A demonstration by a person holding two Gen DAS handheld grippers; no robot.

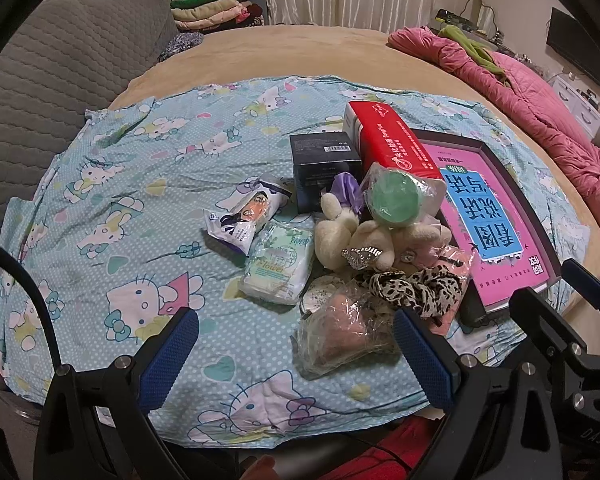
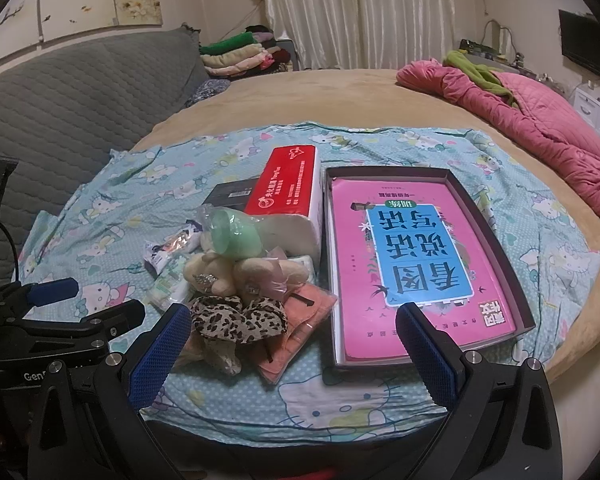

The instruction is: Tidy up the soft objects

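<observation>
Soft-object pile (image 1: 364,248) untouched on sheet (image 1: 100,208); left tongs (image 1: 296,356) wide apart, empty; right tongs (image 2: 294,354) likewise.

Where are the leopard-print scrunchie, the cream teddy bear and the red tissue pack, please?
leopard-print scrunchie (image 2: 236,322): right wrist view, on its gathered fabric.
cream teddy bear (image 1: 374,246): left wrist view, on its head.
red tissue pack (image 2: 286,188): right wrist view, on its red top face.
</observation>
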